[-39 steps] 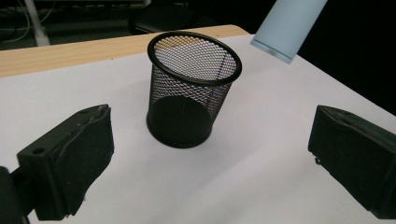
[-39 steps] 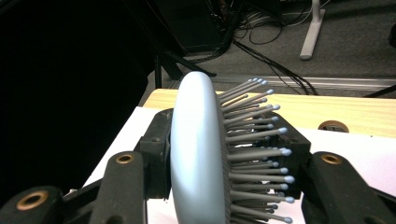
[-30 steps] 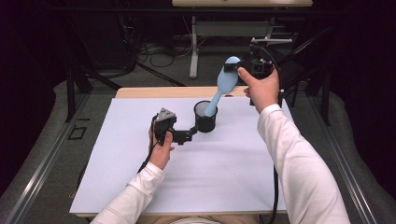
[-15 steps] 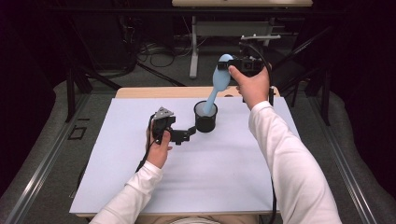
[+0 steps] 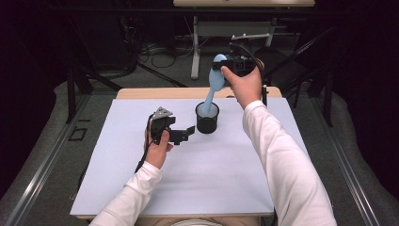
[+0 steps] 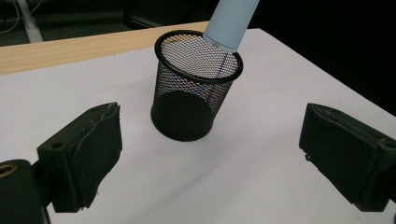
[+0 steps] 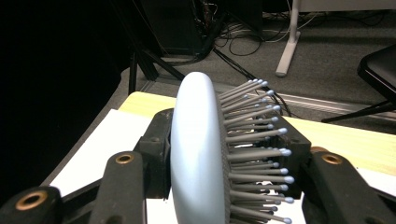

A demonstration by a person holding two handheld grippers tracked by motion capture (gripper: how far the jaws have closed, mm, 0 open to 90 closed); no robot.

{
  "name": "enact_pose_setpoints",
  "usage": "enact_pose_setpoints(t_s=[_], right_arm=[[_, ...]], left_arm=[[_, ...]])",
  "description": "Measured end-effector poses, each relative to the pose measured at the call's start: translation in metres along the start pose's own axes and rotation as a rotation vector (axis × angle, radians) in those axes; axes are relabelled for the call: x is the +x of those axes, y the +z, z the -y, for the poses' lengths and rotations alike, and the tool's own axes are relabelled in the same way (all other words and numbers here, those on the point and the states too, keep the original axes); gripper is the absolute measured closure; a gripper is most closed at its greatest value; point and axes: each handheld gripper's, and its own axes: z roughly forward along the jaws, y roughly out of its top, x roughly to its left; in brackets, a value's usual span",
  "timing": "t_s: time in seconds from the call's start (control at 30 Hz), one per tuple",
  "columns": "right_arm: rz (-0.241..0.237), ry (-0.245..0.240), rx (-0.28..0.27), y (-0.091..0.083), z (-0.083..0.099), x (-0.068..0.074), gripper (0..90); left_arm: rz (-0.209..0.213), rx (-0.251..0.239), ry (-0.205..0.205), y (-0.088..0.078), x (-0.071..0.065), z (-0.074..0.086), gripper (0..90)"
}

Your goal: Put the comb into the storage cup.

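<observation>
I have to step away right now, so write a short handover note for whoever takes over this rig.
Right gripper: shut on the head of the light blue hairbrush, held above the table's far edge, handle pointing down.
Left gripper: its jaws stand wide apart and have just been closing slightly, nothing between them; it rests on the white table sheet beside the black mesh cup, not touching it.
Done: brush handle tip is inside the cup's rim.
Left: probably lower the brush fully in and release; steady the cup if it shifts.
</observation>
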Motion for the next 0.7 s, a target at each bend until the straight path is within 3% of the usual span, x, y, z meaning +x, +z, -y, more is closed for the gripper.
enact_pose_setpoints(t_s=[0.7], right_arm=[[0.042,-0.027,-0.005,0.015,0.003,0.004,49.7]], left_arm=[[-0.01,0.021,-0.009,-0.001,0.005,-0.002,0.5]])
